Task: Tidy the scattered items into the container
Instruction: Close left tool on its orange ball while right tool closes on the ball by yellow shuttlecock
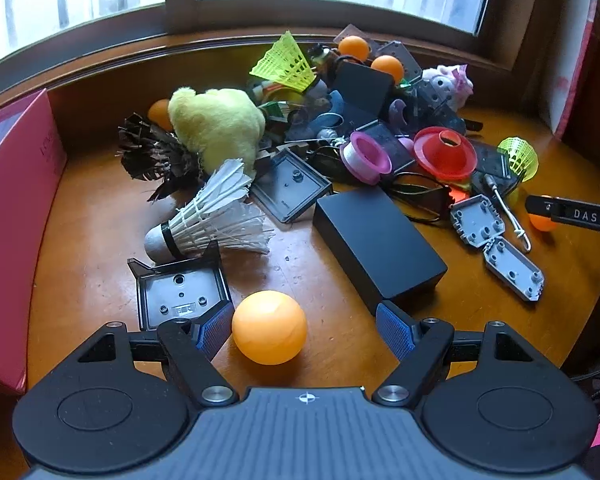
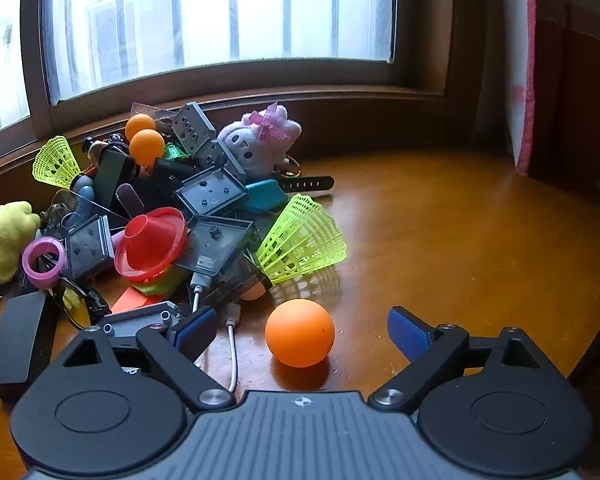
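Observation:
An orange ping-pong ball (image 1: 269,327) rests on the wooden table between the fingers of my left gripper (image 1: 306,330). It lies close to the left pad, with a clear gap to the right pad, and the jaws stand open. In the right wrist view a second orange ball (image 2: 300,332) sits on the table between the wide-open fingers of my right gripper (image 2: 302,332), touching neither pad. A pink box (image 1: 16,220) stands at the left edge of the left wrist view. The right gripper's finger (image 1: 572,216) shows at that view's right edge, by its ball (image 1: 540,222).
A heap of clutter fills the table's middle: a yellow plush (image 1: 216,128), a white shuttlecock (image 1: 212,216), a black box (image 1: 380,248), grey plastic cases (image 1: 180,292), a red cone (image 1: 444,152), a pink tape roll (image 1: 366,156), a neon shuttlecock (image 2: 300,240), a pink plush (image 2: 260,140). A window frame runs behind it.

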Action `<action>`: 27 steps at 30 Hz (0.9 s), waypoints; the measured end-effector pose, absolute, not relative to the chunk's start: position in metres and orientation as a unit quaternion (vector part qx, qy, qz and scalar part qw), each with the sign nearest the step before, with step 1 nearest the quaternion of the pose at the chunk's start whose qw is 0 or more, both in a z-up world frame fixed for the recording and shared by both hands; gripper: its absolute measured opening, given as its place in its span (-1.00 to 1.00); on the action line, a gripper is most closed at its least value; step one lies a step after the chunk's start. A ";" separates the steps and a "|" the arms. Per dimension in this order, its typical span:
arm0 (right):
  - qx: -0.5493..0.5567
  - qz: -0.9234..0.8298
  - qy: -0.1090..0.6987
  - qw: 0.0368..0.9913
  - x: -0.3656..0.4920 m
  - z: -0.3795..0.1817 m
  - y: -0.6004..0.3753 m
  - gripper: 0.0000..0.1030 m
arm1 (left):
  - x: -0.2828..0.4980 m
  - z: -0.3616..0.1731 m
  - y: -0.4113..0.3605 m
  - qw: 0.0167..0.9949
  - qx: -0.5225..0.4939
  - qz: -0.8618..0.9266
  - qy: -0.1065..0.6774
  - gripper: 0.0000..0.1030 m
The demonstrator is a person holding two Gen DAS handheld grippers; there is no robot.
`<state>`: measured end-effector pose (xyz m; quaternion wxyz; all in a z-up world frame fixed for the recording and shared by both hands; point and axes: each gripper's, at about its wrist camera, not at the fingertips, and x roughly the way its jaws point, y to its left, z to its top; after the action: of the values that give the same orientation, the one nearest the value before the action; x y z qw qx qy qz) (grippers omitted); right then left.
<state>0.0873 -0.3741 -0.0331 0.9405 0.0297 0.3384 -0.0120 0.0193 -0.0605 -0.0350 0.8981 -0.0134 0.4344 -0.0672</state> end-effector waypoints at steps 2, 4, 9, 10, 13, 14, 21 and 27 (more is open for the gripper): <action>0.033 -0.007 0.343 0.939 0.089 -0.035 -0.374 0.71 | 0.021 -0.036 -0.061 0.897 -0.014 -0.063 0.437 0.52; 0.035 -0.005 0.346 0.937 0.090 -0.037 -0.374 0.69 | 0.021 -0.036 -0.062 0.897 -0.011 -0.060 0.438 0.52; 0.039 -0.002 0.356 0.934 0.093 -0.041 -0.373 0.63 | 0.020 -0.037 -0.061 0.896 -0.011 -0.058 0.441 0.41; 0.040 -0.001 0.357 0.933 0.093 -0.041 -0.373 0.63 | 0.019 -0.037 -0.060 0.896 -0.013 -0.058 0.441 0.40; 0.039 0.000 0.357 0.933 0.093 -0.042 -0.373 0.63 | 0.019 -0.038 -0.058 0.895 -0.016 -0.058 0.442 0.40; 0.039 0.000 0.358 0.933 0.093 -0.042 -0.373 0.63 | 0.019 -0.038 -0.059 0.895 -0.016 -0.057 0.442 0.40; 0.042 0.001 0.362 0.931 0.094 -0.045 -0.374 0.58 | 0.017 -0.039 -0.056 0.897 -0.019 -0.053 0.438 0.37; 0.043 0.000 0.366 0.930 0.095 -0.049 -0.375 0.48 | 0.017 -0.040 -0.056 0.897 -0.017 -0.051 0.439 0.31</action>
<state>0.0951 -0.3745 -0.0489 0.9297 0.0428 0.3657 0.0003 0.0173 -0.0558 -0.0397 0.8969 -0.0174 0.4390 -0.0506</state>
